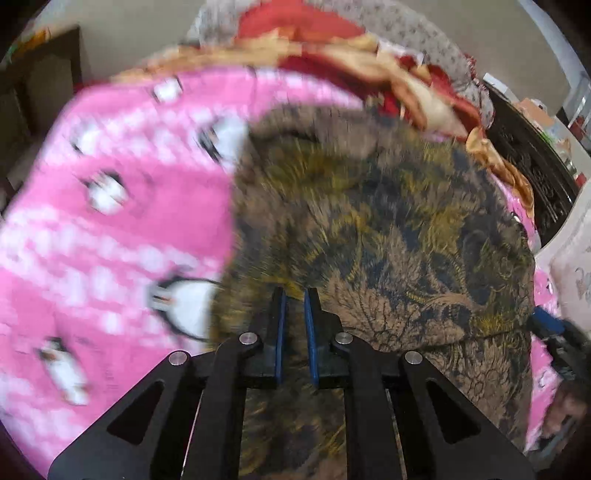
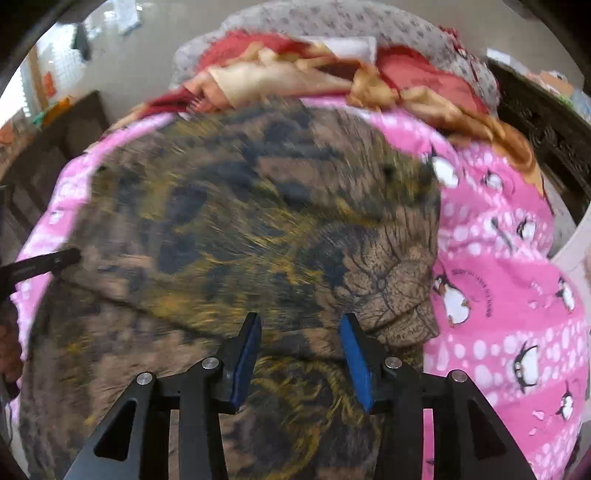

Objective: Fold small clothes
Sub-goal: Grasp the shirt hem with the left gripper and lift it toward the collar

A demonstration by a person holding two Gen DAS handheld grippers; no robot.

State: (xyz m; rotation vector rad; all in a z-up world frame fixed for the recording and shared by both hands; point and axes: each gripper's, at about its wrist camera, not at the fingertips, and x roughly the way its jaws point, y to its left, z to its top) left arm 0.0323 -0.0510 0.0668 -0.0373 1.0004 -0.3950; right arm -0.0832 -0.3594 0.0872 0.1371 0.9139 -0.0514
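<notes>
A brown garment point(image 1: 388, 221) with a yellow and dark blue print lies spread on a pink penguin-print sheet point(image 1: 110, 229). My left gripper point(image 1: 296, 293) hovers over its near left part. Its blue pads stand almost shut, with only a slim gap, and I see no cloth pinched between them. In the right wrist view the same garment point(image 2: 240, 221) fills the middle, and my right gripper point(image 2: 301, 317) is open above its near edge with nothing between the pads. The right gripper point(image 1: 550, 325) shows at the garment's right edge, and a left fingertip point(image 2: 55, 260) at its left edge.
Behind the garment lies a heap of red and cream cloth point(image 2: 295, 74) on a grey flowered fabric point(image 2: 332, 22). A dark carved wooden board point(image 2: 546, 122) runs along the right. Dark wooden furniture point(image 2: 55, 147) stands at the left. The pink sheet point(image 2: 498, 258) is bare on the right.
</notes>
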